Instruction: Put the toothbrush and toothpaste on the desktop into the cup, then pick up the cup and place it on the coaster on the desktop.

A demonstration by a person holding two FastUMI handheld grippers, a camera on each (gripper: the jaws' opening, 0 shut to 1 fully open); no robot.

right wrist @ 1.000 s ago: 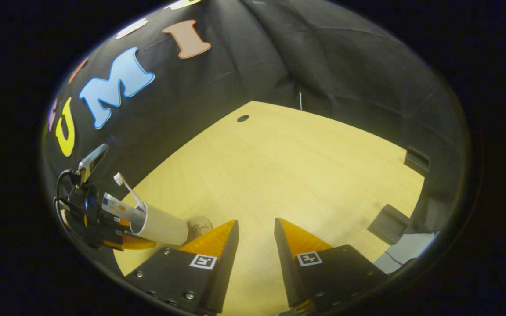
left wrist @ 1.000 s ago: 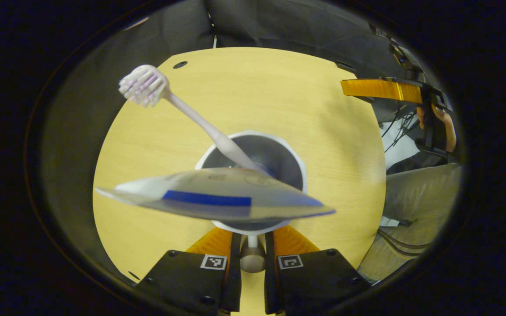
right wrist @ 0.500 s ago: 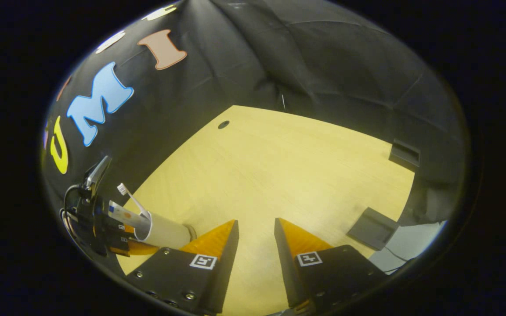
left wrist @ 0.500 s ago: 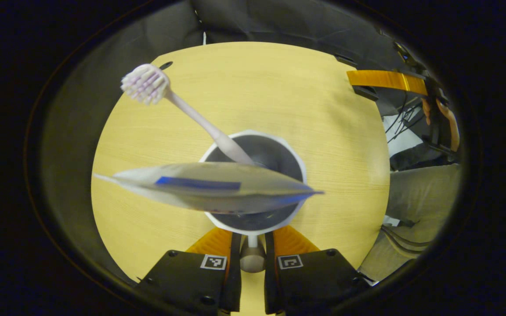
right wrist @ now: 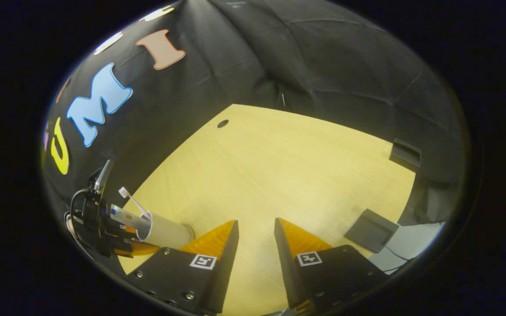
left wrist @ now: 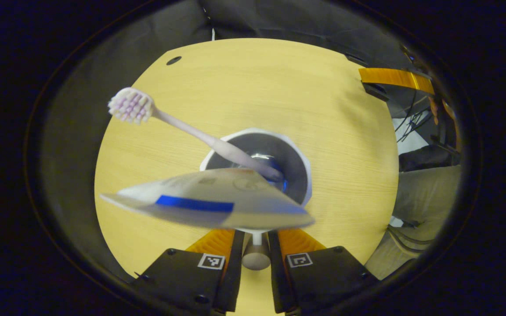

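My left hand-held gripper [left wrist: 256,245]: clenched on the white round cup's [left wrist: 305,175] handle, above the yellow wooden table [left wrist: 253,87]. Cup holds pale toothbrush [left wrist: 182,127] and flat toothpaste tube [left wrist: 204,204]. My right hand-held gripper [right wrist: 255,232]: released, holding nothing.

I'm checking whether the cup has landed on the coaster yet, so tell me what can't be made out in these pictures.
- Coaster: right gripper view, the cup hides its own base.
- Cup's bottom: left gripper view, the toothpaste and toothbrush cover it.
- Left claw contact: blocked by the toothpaste.
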